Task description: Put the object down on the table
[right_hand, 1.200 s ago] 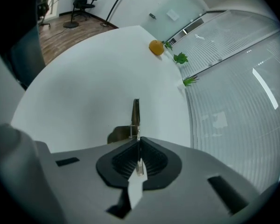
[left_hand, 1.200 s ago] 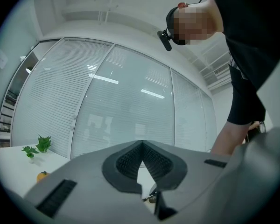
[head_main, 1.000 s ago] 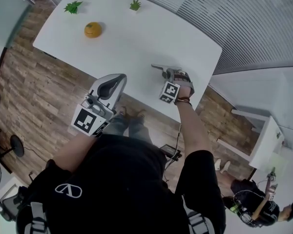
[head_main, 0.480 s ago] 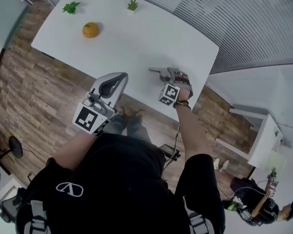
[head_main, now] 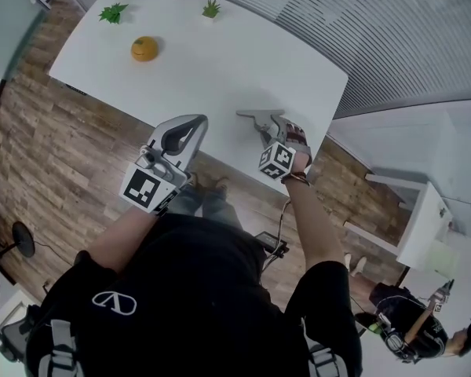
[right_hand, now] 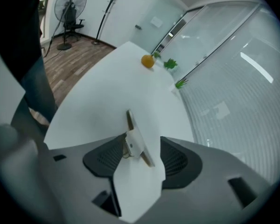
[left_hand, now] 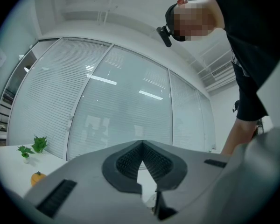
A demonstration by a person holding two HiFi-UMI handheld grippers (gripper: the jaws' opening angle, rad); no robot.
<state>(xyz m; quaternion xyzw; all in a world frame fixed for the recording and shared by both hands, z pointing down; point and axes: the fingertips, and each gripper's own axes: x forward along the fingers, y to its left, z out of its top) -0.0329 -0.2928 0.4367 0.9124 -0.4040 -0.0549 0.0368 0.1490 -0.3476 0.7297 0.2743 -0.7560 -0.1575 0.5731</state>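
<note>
The object [right_hand: 129, 120] is a thin flat strip with a small white block on it. It lies on the white table [head_main: 220, 61] near the front right edge, and the head view shows it as a grey sliver [head_main: 250, 115]. My right gripper [right_hand: 142, 146] straddles it, its jaws are opening, and neither pad touches it. In the head view that right gripper [head_main: 261, 124] sits just behind the strip. My left gripper [head_main: 193, 124] hangs shut and holds nothing off the table's front edge, over the wooden floor; the left gripper [left_hand: 142, 144] points up at the glass wall.
An orange [head_main: 144, 49] lies at the table's far left, with small green plants [head_main: 113, 12] [head_main: 212, 8] behind it. The table's right edge [head_main: 330, 124] is close to my right hand. A bystander [head_main: 408, 332] stands at the lower right on the floor.
The right gripper's jaws have spread apart around the strip, which now rests on the table. My right hand has drawn back slightly toward the front edge. The left gripper stays put.
</note>
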